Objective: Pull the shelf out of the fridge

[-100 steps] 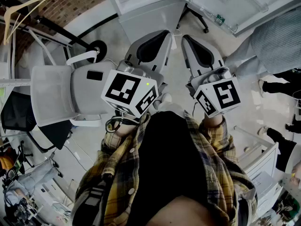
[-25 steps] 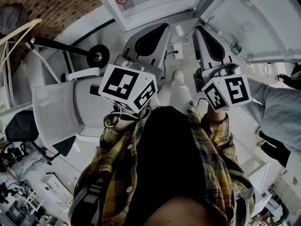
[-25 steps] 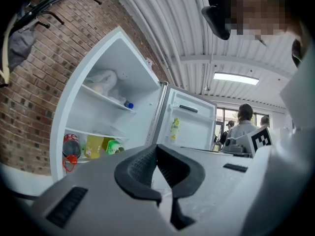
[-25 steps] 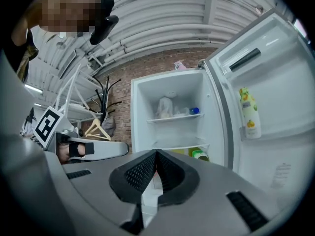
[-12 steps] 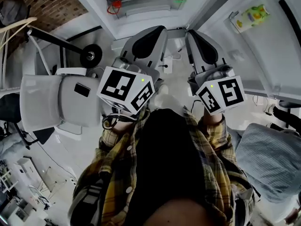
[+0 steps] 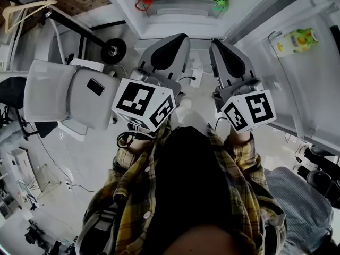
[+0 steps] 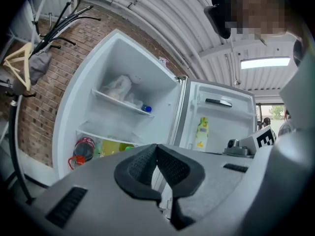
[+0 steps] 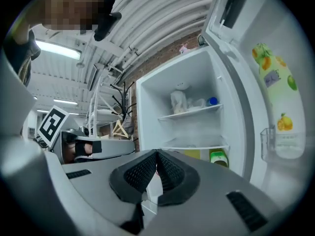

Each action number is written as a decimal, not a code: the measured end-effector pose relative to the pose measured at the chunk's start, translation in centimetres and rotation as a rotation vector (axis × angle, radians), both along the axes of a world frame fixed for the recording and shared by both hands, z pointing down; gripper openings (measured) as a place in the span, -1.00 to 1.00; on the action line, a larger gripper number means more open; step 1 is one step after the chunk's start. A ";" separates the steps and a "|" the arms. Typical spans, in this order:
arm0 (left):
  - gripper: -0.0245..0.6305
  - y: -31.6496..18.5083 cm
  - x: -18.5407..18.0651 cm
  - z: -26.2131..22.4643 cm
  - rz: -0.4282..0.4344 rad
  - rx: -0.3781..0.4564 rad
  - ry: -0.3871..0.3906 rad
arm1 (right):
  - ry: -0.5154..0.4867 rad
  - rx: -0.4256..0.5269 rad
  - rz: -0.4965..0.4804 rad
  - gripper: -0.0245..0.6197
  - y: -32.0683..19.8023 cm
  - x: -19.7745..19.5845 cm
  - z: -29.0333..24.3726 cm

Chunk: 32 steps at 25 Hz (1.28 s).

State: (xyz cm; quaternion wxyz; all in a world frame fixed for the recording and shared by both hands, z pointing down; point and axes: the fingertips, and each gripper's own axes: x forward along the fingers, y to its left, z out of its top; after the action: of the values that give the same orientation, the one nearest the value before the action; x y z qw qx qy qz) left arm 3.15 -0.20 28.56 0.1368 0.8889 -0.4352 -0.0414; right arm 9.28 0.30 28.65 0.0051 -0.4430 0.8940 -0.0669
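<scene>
1. Both tools are closed and empty. The left tool [image 7: 157, 147] and the right tool [image 8: 157, 154] each have the jaws pressed together with nothing between them. They point at the open fridge [image 7: 123, 73], which is at 12 o'clock in the head view and well apart from them. If they arrive closed, they will only knock against a shelf edge and get no grip.

2. The shelf to pull is inside the fridge, but I cannot tell which one is meant. The upper shelf [image 7: 118, 100] carries a bag [image 7: 120, 86] and a small bottle [image 7: 146, 108]. The lower shelf [image 7: 101, 134] looks bare, and a dark bottle [image 7: 81, 151] stands below it. If the upper one is pulled fast or tipped, the bag and bottle probably slide off.

3. If one side is pulled more than the other, the shelf can twist and jam between the walls.

4. The shelf edge looks smooth, so I judge that a shallow grip can slip off.

5. The door [image 7: 231, 127], at 2 o'clock in the head view, holds a carton [image 7: 201, 132]. A wide swing of the right tool could strike it.

6. A cable [image 6: 194, 78] lies on the floor [image 6: 106, 158] at 12 o'clock, so a step forward could catch on it.

7. A chair [image 6: 58, 97] stands at 9 o'clock, where the left elbow may bump it when drawing back.
</scene>
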 end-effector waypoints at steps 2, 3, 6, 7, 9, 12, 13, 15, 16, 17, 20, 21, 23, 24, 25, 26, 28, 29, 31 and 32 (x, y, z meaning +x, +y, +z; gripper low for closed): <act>-0.91 -0.5 -0.2 0.3 -0.010 -0.007 -0.001 | -0.007 -0.008 -0.011 -0.87 -0.6 -0.2 0.2; -0.92 -0.9 -0.3 0.4 -0.012 -0.010 -0.001 | -0.008 -0.010 -0.013 -0.87 -1.0 -0.3 0.3; -0.92 -2.2 -0.5 0.4 -0.010 -0.008 -0.001 | -0.016 -0.014 -0.014 -0.87 -2.3 -0.6 0.3; -0.92 -2.8 -0.5 0.3 -0.007 -0.006 -0.001 | -0.021 -0.016 -0.011 -0.87 -2.8 -0.7 0.3; -0.92 -4.2 -0.7 0.2 0.003 -0.001 0.002 | -0.024 -0.016 -0.004 -0.87 -4.1 -0.9 0.2; -0.92 -6.7 -0.9 0.1 0.016 0.009 0.005 | -0.017 -0.007 0.006 -0.87 -6.5 -1.3 0.2; -0.92 -7.7 -1.0 0.1 0.022 0.012 0.003 | -0.016 -0.006 0.011 -0.87 -7.3 -1.4 0.2; -0.92 -9.5 -1.2 0.2 0.039 0.014 0.000 | -0.019 -0.004 0.026 -0.87 -9.2 -1.7 0.2; -0.92 -10.6 -1.3 0.1 0.047 0.016 0.001 | -0.020 -0.001 0.034 -0.87 -10.3 -1.9 0.1; -0.92 -11.7 -1.4 0.0 0.056 0.020 0.002 | -0.020 0.003 0.042 -0.87 -11.4 -2.1 0.0; -0.92 -15.2 -1.6 -0.5 0.078 0.031 -0.003 | -0.022 0.013 0.063 -0.87 -14.9 -2.4 -0.5; -0.92 -16.3 -1.6 -0.5 0.085 0.034 -0.005 | -0.025 0.015 0.071 -0.87 -16.1 -2.4 -0.5; -0.91 -18.4 -1.7 -0.7 0.100 0.038 -0.007 | -0.031 0.018 0.088 -0.87 -18.2 -2.6 -0.7; -0.92 -19.3 -1.8 -0.7 0.109 0.039 -0.009 | -0.035 0.019 0.098 -0.87 -19.2 -2.7 -0.7; -0.92 -20.1 -1.8 -0.7 0.120 0.039 -0.012 | -0.038 0.020 0.109 -0.87 -20.2 -2.8 -0.8; -0.92 -20.7 -1.7 -0.7 0.132 0.038 -0.018 | -0.043 0.021 0.120 -0.87 -21.0 -2.8 -0.8; -0.92 -21.7 -1.6 -0.6 0.155 0.034 -0.028 | -0.054 0.021 0.141 -0.87 -22.2 -2.8 -1.1; -0.92 -22.0 -1.5 -0.6 0.164 0.030 -0.031 | -0.058 0.021 0.149 -0.87 -22.7 -2.8 -1.2; -0.92 -22.7 -1.5 -0.5 0.177 0.026 -0.033 | -0.062 0.022 0.162 -0.87 -23.5 -2.8 -1.4; -0.92 -23.0 -1.4 -0.5 0.183 0.024 -0.035 | -0.063 0.020 0.166 -0.87 -23.8 -2.8 -1.3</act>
State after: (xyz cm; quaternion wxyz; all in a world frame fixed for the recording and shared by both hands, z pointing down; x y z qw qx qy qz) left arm 1.74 -23.23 28.06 0.1216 0.9271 -0.3541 -0.0184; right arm 6.49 -23.50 27.32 0.0431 -0.5130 0.8543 -0.0712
